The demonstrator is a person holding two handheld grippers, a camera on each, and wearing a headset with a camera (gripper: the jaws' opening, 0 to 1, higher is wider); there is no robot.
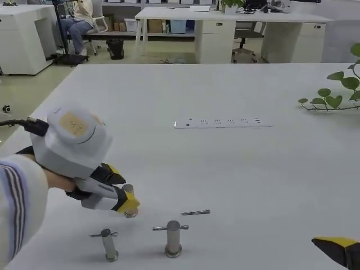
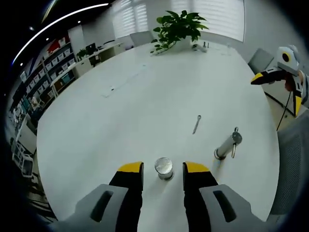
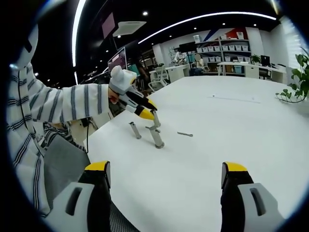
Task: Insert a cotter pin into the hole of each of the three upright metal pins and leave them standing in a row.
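Three upright metal pins stand near the table's front left. Two of them, one (image 1: 108,243) and the other (image 1: 173,237), carry a cotter pin through the top. The third pin (image 1: 130,212) (image 2: 164,167) has no cotter pin in it and stands between the open jaws of my left gripper (image 1: 124,190) (image 2: 163,166), with a gap on each side. A loose cotter pin (image 1: 196,212) (image 2: 196,124) (image 3: 185,134) lies flat on the table just right of that pin. My right gripper (image 1: 337,247) (image 3: 164,169) hovers at the front right, open, holding nothing.
A white power strip (image 1: 223,122) lies mid-table. A leafy plant (image 1: 337,93) (image 2: 176,26) sits at the right edge. The white table (image 1: 253,174) stretches bare between the pins and the right gripper. Desks, shelves and a seated person are far behind.
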